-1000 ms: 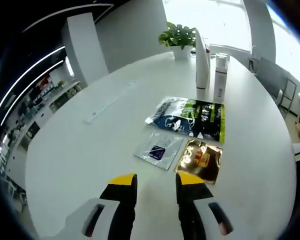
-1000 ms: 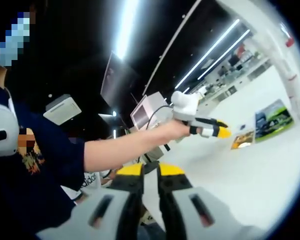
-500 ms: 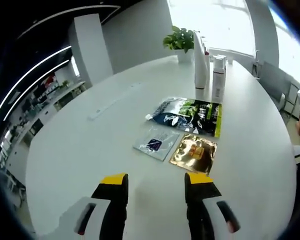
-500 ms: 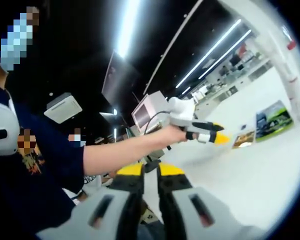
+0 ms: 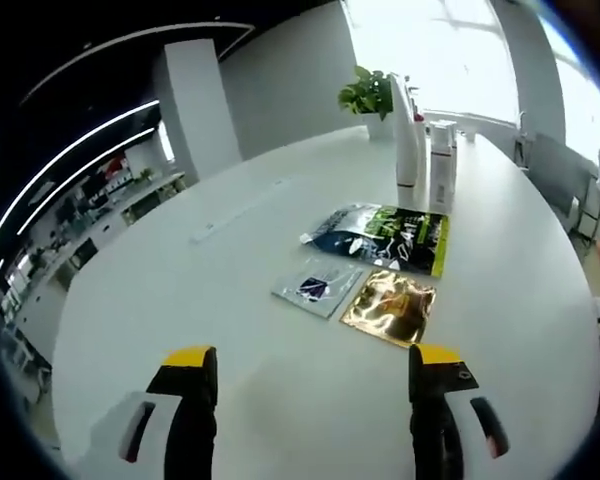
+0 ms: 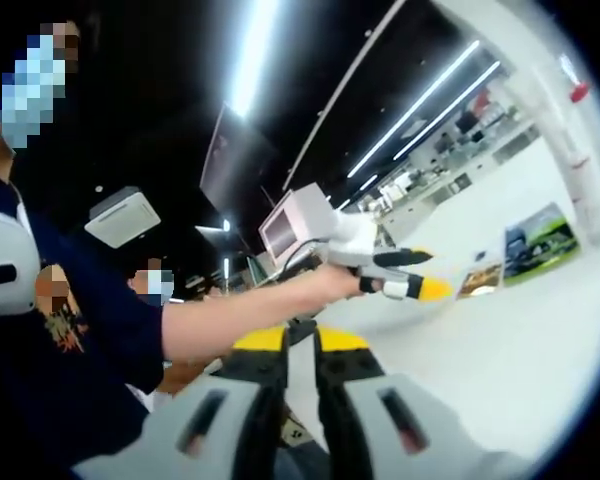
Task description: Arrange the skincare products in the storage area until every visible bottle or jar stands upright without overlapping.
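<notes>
Left gripper (image 5: 313, 365) hangs above the white table (image 5: 150, 300) with its yellow-tipped jaws spread wide and nothing between them. In the right gripper view it (image 6: 417, 272) is held out on a bare forearm (image 6: 230, 315), level over the table, aimed toward the packets. Right gripper (image 6: 300, 340) is raised off to the side, its jaws nearly together and holding nothing.

Ahead of the left gripper, at about 12 o'clock, lie three flat packets just beside one another: a gold one (image 5: 389, 308), a small clear one (image 5: 317, 286) and a larger dark-and-green one (image 5: 382, 228). Beyond them, at 1 o'clock, a tall white bottle (image 5: 408, 143) and a white box (image 5: 442, 165) stand upright side by side, near a potted plant (image 5: 371, 96).

Bare tabletop spreads from 9 to 11 o'clock; the curved table edge runs close at 3 o'clock.
</notes>
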